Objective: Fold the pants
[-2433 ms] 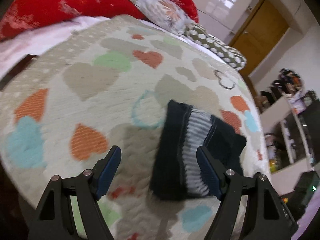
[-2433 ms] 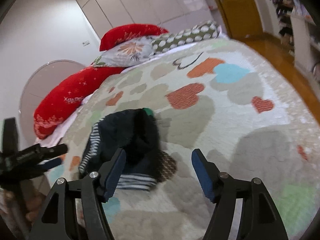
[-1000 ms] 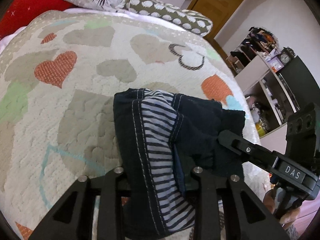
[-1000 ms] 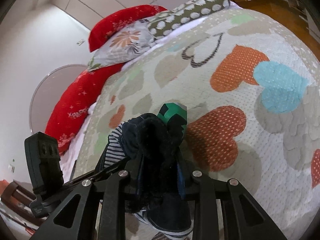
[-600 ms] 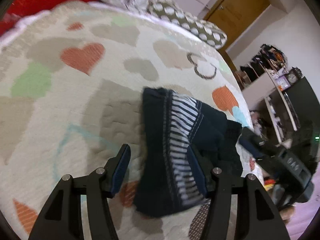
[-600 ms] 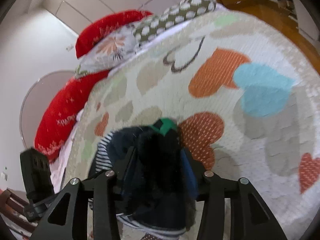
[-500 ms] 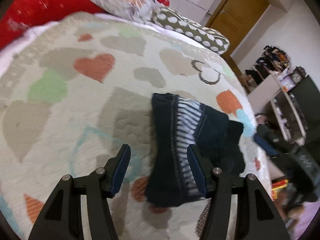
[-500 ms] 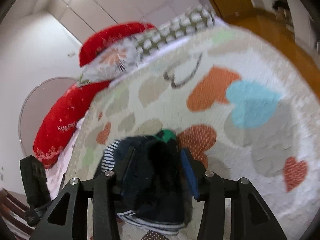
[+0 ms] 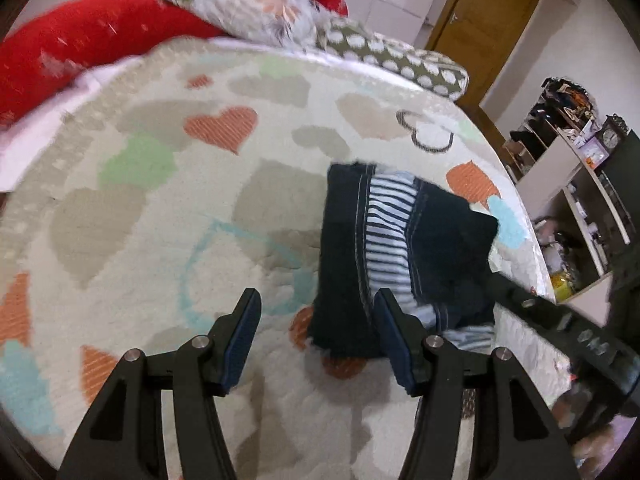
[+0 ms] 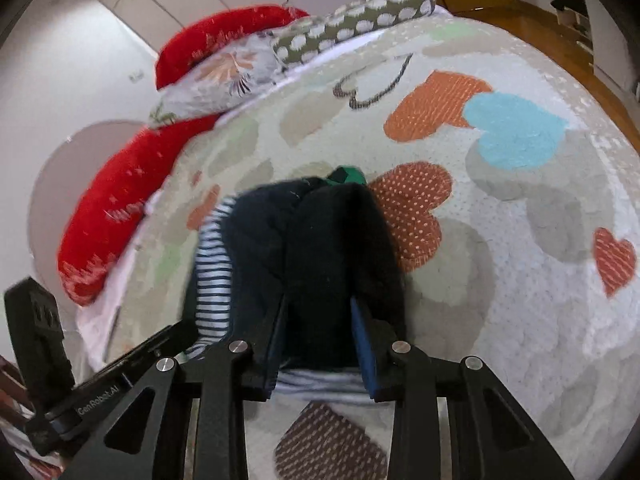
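Note:
The dark navy pants (image 9: 404,248) with a blue-and-white striped lining lie folded in a compact bundle on the heart-patterned bedspread (image 9: 160,208). My left gripper (image 9: 316,340) is open and empty, its right finger at the bundle's near edge. In the right wrist view the pants (image 10: 320,248) fill the middle, a green tag showing at the far end. My right gripper (image 10: 318,344) has its jaws close around a fold of the bundle's near end.
Red, floral and polka-dot pillows (image 9: 256,12) line the head of the bed. Cluttered shelves (image 9: 572,184) and a wooden door (image 9: 492,12) stand to the right of the bed. The bed's edge (image 10: 600,92) drops to the wooden floor.
My left gripper let go of the pants, opened and drew back. My right gripper opened a little, then narrowed again around the bundle's near end. The bundle stays on the bed.

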Demonstrator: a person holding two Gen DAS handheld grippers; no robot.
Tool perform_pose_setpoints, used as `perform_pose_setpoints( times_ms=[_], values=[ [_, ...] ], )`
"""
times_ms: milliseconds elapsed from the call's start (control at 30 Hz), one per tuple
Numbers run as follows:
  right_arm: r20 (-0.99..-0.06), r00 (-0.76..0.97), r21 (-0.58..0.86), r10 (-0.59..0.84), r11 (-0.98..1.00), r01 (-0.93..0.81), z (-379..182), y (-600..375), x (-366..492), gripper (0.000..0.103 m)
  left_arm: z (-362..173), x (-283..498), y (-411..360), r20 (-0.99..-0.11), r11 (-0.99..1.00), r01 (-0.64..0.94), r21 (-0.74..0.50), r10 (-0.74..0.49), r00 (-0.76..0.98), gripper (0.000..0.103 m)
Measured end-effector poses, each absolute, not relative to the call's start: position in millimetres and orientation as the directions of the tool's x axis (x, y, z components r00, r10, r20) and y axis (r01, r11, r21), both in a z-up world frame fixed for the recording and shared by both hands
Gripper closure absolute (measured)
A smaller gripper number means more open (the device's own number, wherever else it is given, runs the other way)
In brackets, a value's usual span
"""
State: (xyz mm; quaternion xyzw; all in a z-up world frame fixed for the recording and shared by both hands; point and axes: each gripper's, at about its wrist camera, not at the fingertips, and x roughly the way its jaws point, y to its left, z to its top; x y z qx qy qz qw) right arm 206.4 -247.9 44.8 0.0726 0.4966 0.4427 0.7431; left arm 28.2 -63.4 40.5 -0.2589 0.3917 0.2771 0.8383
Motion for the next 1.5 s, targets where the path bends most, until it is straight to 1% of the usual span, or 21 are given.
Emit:
perform_pose_setpoints(
  times_ms=[33,100,133,167,200,233,300,367,433,467,633,800,1000,1200,1300,1500],
  values=[
    [-0.66,0.131,0.546,0.74,0.592,-0.593,52,-254,203,0.067,44,22,-67,-0.794,0.707,-0.675,-0.211,0.279,0.54,0.038],
    [-0.632,0.186,0.522,0.752,0.591,-0.615,68,-271,189,0.061,53,0,-79,-0.773,0.683,-0.702,-0.202,0.329,0.542,0.035],
    [-0.625,0.226,0.499,0.747,0.605,-0.62,74,-282,179,0.055,55,-9,-85,-0.766,0.67,-0.716,-0.198,0.349,0.539,0.035],
    [-0.621,0.264,0.477,0.738,0.623,-0.62,78,-293,169,0.052,58,-20,-92,-0.757,0.653,-0.732,-0.193,0.376,0.535,0.035],
    [-0.615,0.296,0.459,0.73,0.638,-0.618,79,-303,158,0.051,61,-31,-100,-0.743,0.636,-0.75,-0.181,0.411,0.528,0.033],
    [-0.613,0.318,0.445,0.723,0.649,-0.617,80,-310,150,0.05,63,-45,-111,-0.722,0.614,-0.773,-0.161,0.46,0.517,0.028],
    [-0.618,0.364,0.404,0.696,0.679,-0.613,77,-323,128,0.049,67,-62,-126,-0.689,0.58,-0.805,-0.125,0.533,0.491,0.024],
    [-0.622,0.403,0.367,0.672,0.704,-0.608,74,-332,112,0.045,72,-74,-142,-0.655,0.565,-0.819,-0.094,0.584,0.479,0.022],
    [-0.627,0.464,0.301,0.626,0.744,-0.597,68,-337,94,0.041,76,-77,-157,-0.625,0.57,-0.82,-0.047,0.624,0.47,0.016],
    [-0.633,0.485,0.272,0.603,0.76,-0.59,65,-337,88,0.039,76,-76,-160,-0.617,0.574,-0.818,-0.034,0.632,0.469,0.016],
    [-0.679,0.47,0.234,0.563,0.773,-0.589,47,-332,81,0.038,74,-63,-177,-0.612,0.621,-0.784,0.012,0.624,0.486,0.015],
    [-0.689,0.489,0.221,0.534,0.798,-0.56,37,-338,86,0.038,62,-55,-185,-0.649,0.651,-0.759,0.027,0.589,0.482,0.015],
    [-0.716,0.484,0.228,0.503,0.824,-0.519,26,-341,96,0.038,52,-48,-184,-0.679,0.653,-0.754,0.069,0.584,0.444,0.015],
    [-0.703,0.504,0.208,0.501,0.823,-0.528,31,-342,89,0.038,52,-52,-181,-0.695,0.653,-0.756,0.043,0.563,0.446,0.015],
    [-0.698,0.514,0.193,0.499,0.821,-0.537,33,-340,86,0.036,48,-50,-180,-0.711,0.66,-0.75,0.038,0.546,0.444,0.015],
    [-0.715,0.497,0.19,0.491,0.822,-0.538,27,-338,87,0.035,44,-49,-178,-0.728,0.664,-0.748,0.022,0.523,0.443,0.015]
  ],
)
